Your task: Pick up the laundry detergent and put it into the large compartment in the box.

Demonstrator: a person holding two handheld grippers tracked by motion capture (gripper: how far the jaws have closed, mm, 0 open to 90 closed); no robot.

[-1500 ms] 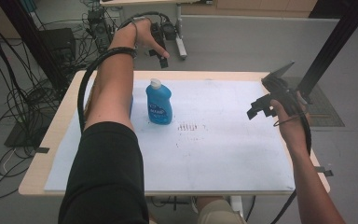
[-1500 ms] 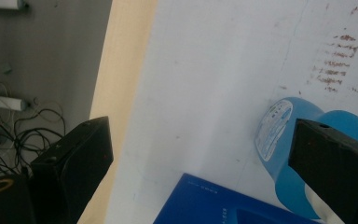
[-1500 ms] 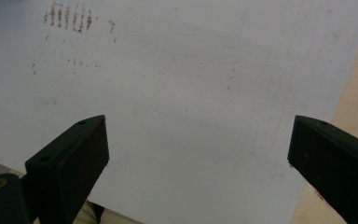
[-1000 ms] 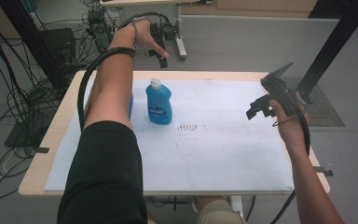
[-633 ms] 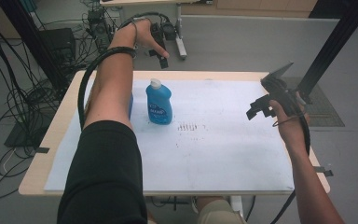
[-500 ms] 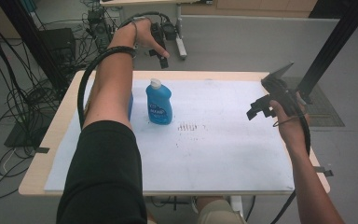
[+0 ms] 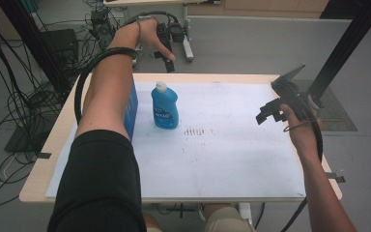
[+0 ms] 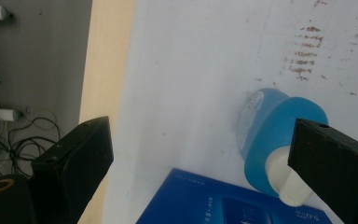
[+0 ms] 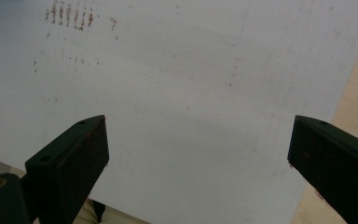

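A blue bottle (image 7: 164, 108) with a white cap stands upright on the white sheet (image 7: 232, 145), left of the middle. A blue box (image 7: 132, 107) stands beside it, partly hidden by the left forearm. My left gripper (image 7: 166, 58) is held high beyond the table's far edge. In the left gripper view its jaws are wide apart and it (image 8: 200, 135) looks down on the bottle (image 8: 279, 135) and the box (image 8: 233, 203). My right gripper (image 7: 265, 112) hovers over the sheet's right side. Seen in its own view, it (image 9: 198, 130) is open with nothing between the jaws.
Brown smudges (image 7: 195, 131) mark the sheet near its middle. The wooden table edge (image 7: 319, 159) runs along the right. Cables and black equipment (image 7: 53, 43) lie on the floor to the left and behind. A black post (image 7: 343, 43) rises at the right.
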